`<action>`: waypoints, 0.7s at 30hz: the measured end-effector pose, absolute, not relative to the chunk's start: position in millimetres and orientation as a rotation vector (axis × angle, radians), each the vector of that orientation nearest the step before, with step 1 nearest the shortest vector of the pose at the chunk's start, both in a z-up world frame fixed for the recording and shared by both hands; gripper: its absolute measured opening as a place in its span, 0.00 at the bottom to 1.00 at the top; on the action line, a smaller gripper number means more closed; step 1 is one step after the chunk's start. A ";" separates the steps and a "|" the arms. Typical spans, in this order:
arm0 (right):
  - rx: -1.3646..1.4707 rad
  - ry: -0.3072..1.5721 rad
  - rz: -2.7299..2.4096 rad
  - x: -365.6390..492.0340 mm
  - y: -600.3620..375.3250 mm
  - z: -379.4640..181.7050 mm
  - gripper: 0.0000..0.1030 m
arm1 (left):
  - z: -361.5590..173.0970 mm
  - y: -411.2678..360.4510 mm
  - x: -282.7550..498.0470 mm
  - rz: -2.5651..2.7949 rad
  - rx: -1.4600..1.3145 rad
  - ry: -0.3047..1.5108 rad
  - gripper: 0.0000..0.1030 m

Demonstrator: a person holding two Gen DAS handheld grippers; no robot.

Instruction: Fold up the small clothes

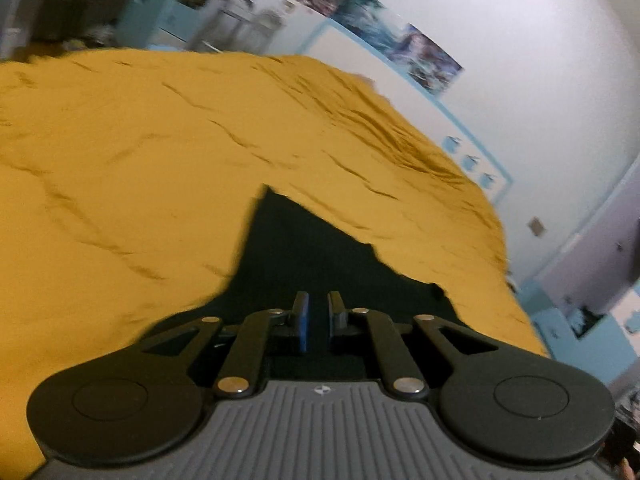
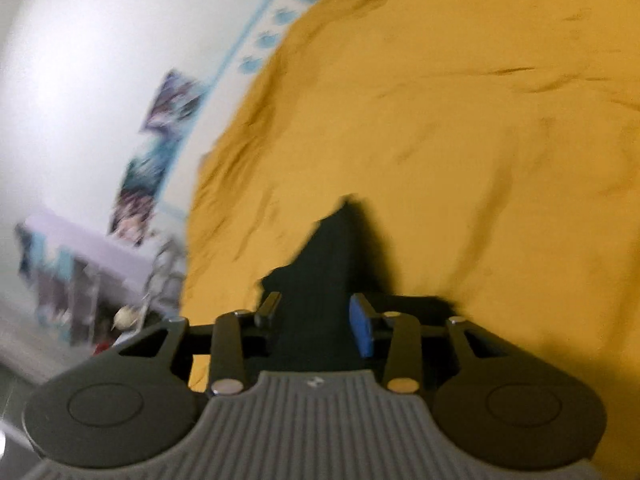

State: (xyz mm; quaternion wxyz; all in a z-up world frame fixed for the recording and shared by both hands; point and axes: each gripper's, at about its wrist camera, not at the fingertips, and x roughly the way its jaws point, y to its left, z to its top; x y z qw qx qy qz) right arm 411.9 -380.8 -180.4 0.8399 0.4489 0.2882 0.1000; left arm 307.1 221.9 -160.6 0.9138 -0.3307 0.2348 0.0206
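Note:
A small black garment lies on a mustard-yellow bedspread. In the left wrist view my left gripper sits over the garment with its fingers close together, a narrow gap between them and black cloth in that gap. In the right wrist view the black garment runs up between the fingers of my right gripper, which stand wide apart over it. The bedspread fills most of that view. Both views are blurred.
A white wall with a blue-framed panel and posters runs along the bed's far side. Shelves and furniture stand beyond the bed. A purple shelf unit shows off the bed's edge in the right wrist view.

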 end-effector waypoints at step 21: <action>0.888 0.643 0.139 436.1 -387.6 -211.8 0.43 | -189.8 211.4 343.3 -0.063 -0.634 0.583 0.23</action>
